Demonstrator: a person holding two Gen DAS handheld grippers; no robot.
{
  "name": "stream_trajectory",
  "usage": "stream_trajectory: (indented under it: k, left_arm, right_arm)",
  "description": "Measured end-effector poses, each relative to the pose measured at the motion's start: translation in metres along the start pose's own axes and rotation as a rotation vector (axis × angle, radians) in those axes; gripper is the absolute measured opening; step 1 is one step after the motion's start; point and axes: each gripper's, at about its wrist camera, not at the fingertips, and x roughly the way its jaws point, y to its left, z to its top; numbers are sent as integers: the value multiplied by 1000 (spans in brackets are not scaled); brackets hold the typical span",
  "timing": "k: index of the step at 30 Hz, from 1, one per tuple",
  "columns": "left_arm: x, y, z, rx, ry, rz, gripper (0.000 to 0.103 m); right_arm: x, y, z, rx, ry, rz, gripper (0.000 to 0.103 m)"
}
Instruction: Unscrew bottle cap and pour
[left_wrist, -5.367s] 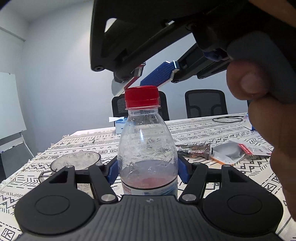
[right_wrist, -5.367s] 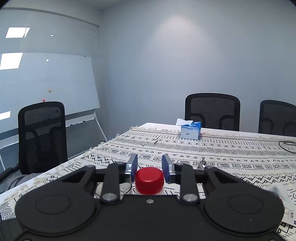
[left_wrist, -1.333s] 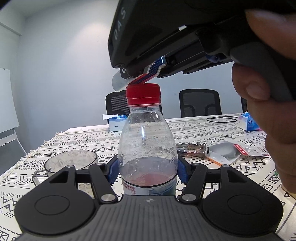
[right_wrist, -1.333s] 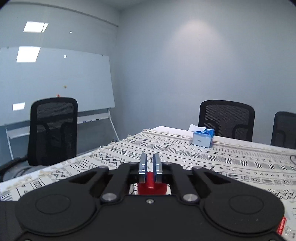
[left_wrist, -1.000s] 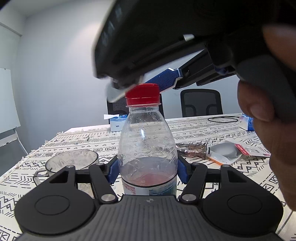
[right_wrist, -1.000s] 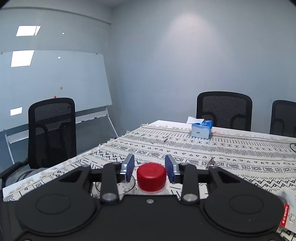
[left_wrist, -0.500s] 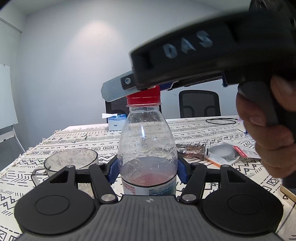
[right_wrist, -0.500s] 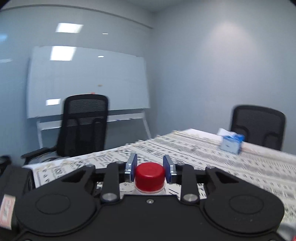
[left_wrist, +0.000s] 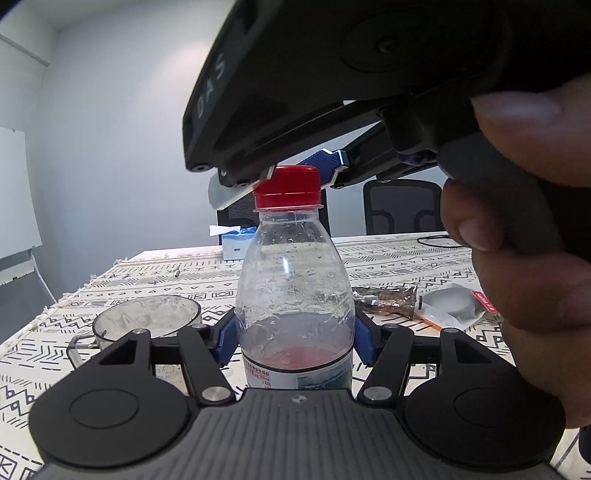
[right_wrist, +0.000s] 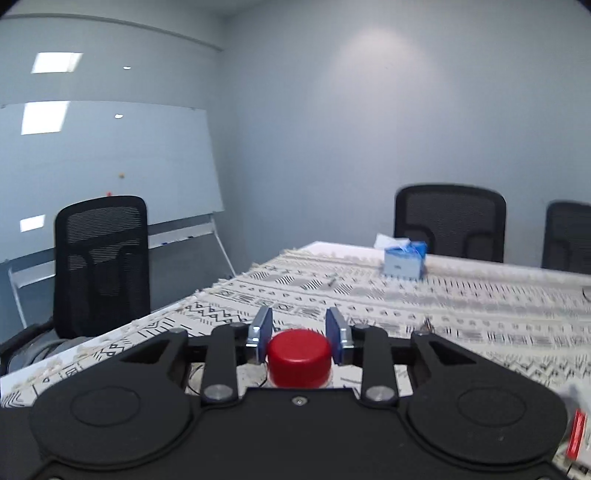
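Blue pads of the right gripper (right_wrist: 298, 334) stand on both sides of the red cap (right_wrist: 298, 356), with a thin gap on each side, so its fingers are narrow but not yet pressing. The left gripper (left_wrist: 294, 341) has its fingers closed on the lower body of the clear plastic bottle (left_wrist: 294, 291), which stands upright on the patterned worktop (left_wrist: 388, 258) with a little pink liquid at the bottom. To do the step well, I think the right fingers should close squarely on the cap's ribbed side, low enough not to slip off, and turn while the left grip keeps the bottle from rotating; squeezing the thin body too hard may deform it. A glass bowl (left_wrist: 147, 319) waits just beside, to the left. The letters "DAS" are readable on the right gripper's housing; the bottle label's print is too small to read.
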Motion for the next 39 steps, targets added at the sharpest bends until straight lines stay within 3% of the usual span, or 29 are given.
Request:
stream_trajectory:
  k: [5,12,20,23,24,25,26,27,29,33,34,35,36,39]
  left_arm:
    - [4,-9,3,1,-2,0,58]
    - [18,-21,7,-7,1,-21,58]
    - [-6,17,4,-33,-3,-67,58]
    - [5,4,7,-40,-4,-76,58]
    - [7,-1,8,-38,-4,-75,58]
    - [5,-1,8,-34,-5,-72,58]
    - [4,-3,8,-30,-5,-69,58]
    - [3,-4,8,-27,-5,-66,58]
    - [8,-7,9,-26,-5,-61,58]
    - [44,-50,17,-7,-4,-42,58]
    - [56,-64,20,-2,-3,-40,58]
    - [68,-77,23,1,-1,-40,59]
    - [81,-89,25,1,0,-39,58]
    - [117,-124,33,-9,1,-47,58]
  right_arm:
    - [-1,-6,-5,-20,-10,55,33]
    - [2,-31,-9,-67,-38,237,32]
    - [10,-60,-14,-161,-135,514,33]
    - [13,-63,-12,-182,-143,543,34]
    - [13,-62,-10,-189,-140,537,35]
    - [12,-59,-8,-185,-130,504,43]
    - [11,-55,-6,-177,-119,463,52]
    - [8,-51,-3,-158,-111,392,54]
    - [-2,-43,-1,-111,-106,290,56]
    - [-13,-30,-6,-92,-87,193,56]
    - [-16,-25,-8,-95,-79,160,54]
    - [-17,-20,-10,-107,-61,118,37]
    - [-17,-18,-11,-111,-49,114,33]
    - [-14,-22,-16,-125,-64,161,33]
